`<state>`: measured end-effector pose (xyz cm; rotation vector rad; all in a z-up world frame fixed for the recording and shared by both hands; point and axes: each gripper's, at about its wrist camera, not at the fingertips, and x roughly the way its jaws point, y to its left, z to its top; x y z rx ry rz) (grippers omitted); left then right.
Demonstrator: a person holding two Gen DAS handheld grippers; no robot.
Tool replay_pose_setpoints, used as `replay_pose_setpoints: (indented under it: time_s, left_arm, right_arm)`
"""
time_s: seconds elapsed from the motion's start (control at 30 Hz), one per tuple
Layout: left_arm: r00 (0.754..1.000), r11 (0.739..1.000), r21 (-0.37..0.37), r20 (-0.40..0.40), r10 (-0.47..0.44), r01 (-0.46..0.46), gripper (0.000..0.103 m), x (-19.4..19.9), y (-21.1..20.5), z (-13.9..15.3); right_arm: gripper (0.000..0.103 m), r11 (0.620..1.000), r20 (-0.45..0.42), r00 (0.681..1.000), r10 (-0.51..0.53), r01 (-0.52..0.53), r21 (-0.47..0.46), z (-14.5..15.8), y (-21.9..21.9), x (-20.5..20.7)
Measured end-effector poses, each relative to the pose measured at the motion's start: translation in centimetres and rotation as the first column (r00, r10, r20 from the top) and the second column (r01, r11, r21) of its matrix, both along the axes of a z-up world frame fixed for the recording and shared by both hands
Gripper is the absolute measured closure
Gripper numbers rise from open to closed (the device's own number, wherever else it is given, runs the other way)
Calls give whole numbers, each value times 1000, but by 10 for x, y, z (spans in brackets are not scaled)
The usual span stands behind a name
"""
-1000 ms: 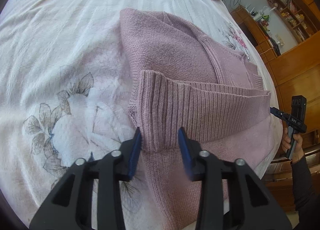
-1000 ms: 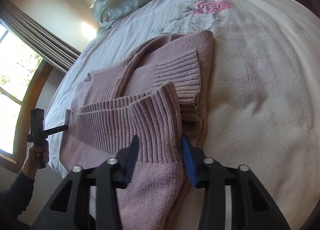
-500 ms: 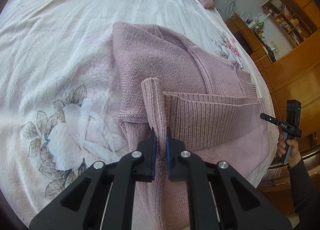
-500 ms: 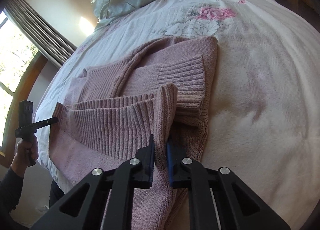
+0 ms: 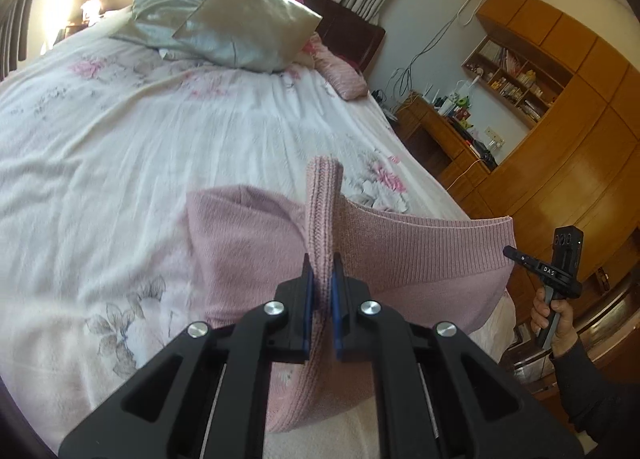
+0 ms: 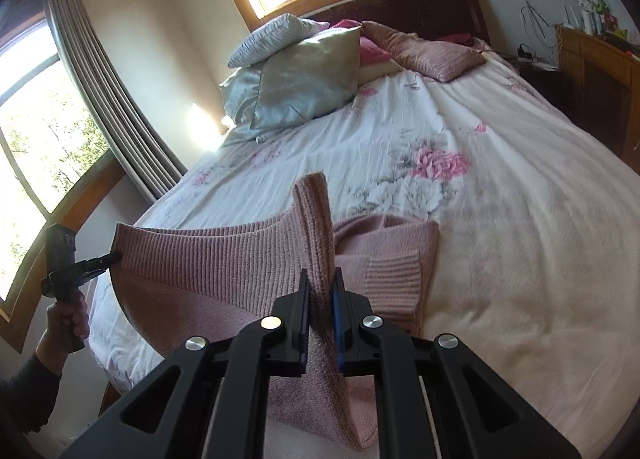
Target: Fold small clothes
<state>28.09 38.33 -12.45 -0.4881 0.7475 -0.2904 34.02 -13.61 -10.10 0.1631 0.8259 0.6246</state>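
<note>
A pink knit sweater [image 5: 240, 243] lies on the flowered bedspread [image 5: 120, 147], its ribbed hem [image 5: 432, 243] lifted and stretched taut in the air. My left gripper [image 5: 321, 271] is shut on one corner of that hem, which sticks up between the blue pads. My right gripper [image 6: 320, 287] is shut on the other corner, and the hem [image 6: 208, 255] spans away to the left. Each view shows the opposite gripper at the far end: the right gripper [image 5: 516, 253] and the left gripper [image 6: 110, 258], each held by a hand. A folded sleeve cuff [image 6: 394, 279] rests on the sweater body.
Silver and striped pillows [image 5: 224, 15] are piled at the headboard, with a pink cushion [image 6: 424, 51] beside them. Wooden cabinets and a cluttered desk [image 5: 460, 127] stand along one side of the bed; windows with curtains [image 6: 120, 131] line the other.
Both grippers shut on the hem's corners, then rose and tipped up, lifting the hem off the bed and pulling it taut. The headboard and pillows came into view.
</note>
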Motion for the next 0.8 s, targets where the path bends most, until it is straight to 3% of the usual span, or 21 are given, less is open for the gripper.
replay_pose_setpoints:
  time_s: [0.1,0.23,0.33,0.47,0.57,0.67,0.8]
  left_arm:
    - [1000,1000,-3,-17,11,-11,98,32,10,5]
    - [995,999,-22,-94,27,-29,98,78,20,-15]
    - [982,999,-26,-188,33,-38,98,108,22,-41]
    - [944,997,-42,-327,48,-65,98,141,25,-88]
    - [920,994,-60,-388,64,-95,98,151,31,-116]
    - [916,989,-95,-395,69,-116,98,152,38,-123]
    - [938,990,-104,-344,50,-91,98,150,38,-107]
  right_arm:
    - [94,1000,-15,1000,-25,25,11,6,7,28]
    - [94,997,-81,994,-72,72,1,-11,17,75]
    - [94,994,-164,981,-104,100,-32,-39,25,110]
    - [94,986,-280,948,-152,124,-115,-92,34,145]
    - [94,976,-336,923,-186,136,-168,-127,35,156]
    - [94,974,-346,916,-206,159,-159,-139,28,158]
    - [94,980,-292,939,-183,152,-128,-120,28,151]
